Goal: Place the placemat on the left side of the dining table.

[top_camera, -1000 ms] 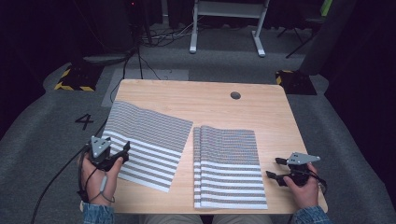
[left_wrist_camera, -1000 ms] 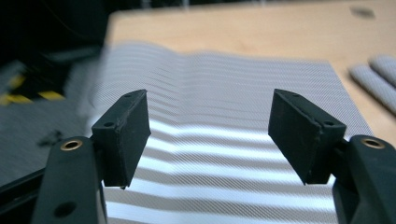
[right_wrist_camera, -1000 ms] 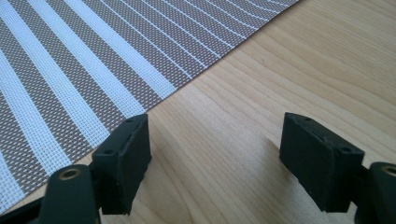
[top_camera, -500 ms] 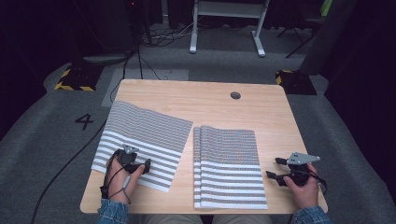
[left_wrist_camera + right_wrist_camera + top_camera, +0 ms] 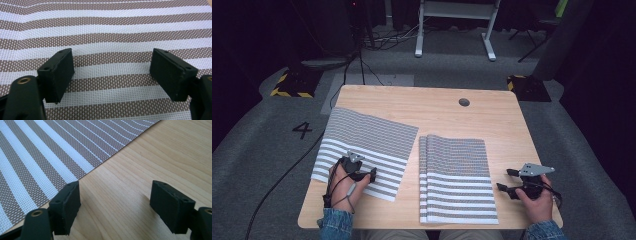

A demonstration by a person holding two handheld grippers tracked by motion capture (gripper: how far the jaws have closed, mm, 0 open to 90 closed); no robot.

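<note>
Two striped brown-and-white woven placemats lie on the wooden table (image 5: 442, 112). A single mat (image 5: 364, 145) lies spread out at the left, slightly turned. A stack of mats (image 5: 457, 175) sits at the centre right. My left gripper (image 5: 373, 176) hovers over the near part of the single mat, open, with nothing between its fingers (image 5: 60, 72); the mat's weave (image 5: 110, 32) spreads beneath them. My right gripper (image 5: 506, 181) rests low over bare wood just right of the stack, open and empty. In the right gripper view the stack's edge (image 5: 50, 157) runs diagonally past the left finger (image 5: 67, 205).
A round cable hole (image 5: 464, 102) is in the table's far right part. Beyond the table are grey carpet, a floor marking "4" (image 5: 303, 130), cables and a white stand's legs (image 5: 454, 30). Bare wood shows at the table's far side and right edge.
My left gripper has moved from the table's left edge rightward onto the near part of the single mat. The right gripper has stayed in place.
</note>
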